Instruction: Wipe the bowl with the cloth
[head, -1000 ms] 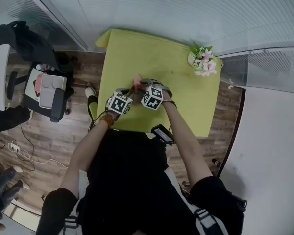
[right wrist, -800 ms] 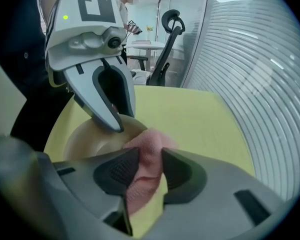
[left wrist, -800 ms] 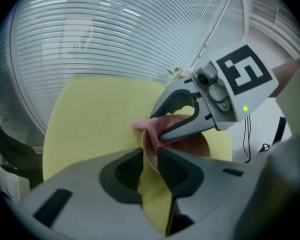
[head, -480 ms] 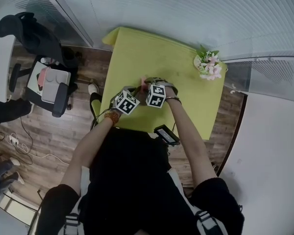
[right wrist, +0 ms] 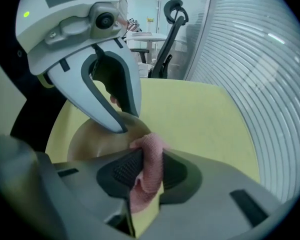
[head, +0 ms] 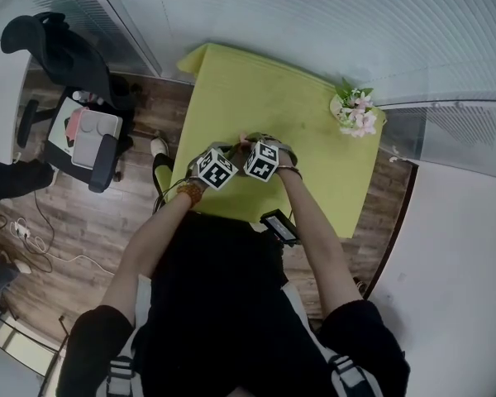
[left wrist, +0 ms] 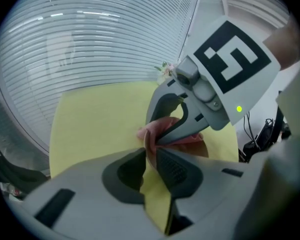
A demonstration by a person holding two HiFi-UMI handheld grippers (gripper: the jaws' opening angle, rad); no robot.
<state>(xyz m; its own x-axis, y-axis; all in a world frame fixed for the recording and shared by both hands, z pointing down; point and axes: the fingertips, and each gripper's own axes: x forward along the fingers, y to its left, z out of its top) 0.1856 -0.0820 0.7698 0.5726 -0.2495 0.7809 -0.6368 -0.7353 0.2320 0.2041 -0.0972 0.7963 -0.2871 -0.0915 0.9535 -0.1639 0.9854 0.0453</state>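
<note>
Right gripper view, pink cloth (right wrist: 149,165), tan bowl (right wrist: 90,141)

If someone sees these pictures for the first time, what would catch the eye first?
Most striking is the pink cloth between the jaws of the right hand-held gripper, which have just been closing on it. Beside it, the left hand-held gripper pinches the rim of the tan bowl. Pink flowers stand at the far right corner of the yellow table.
</note>
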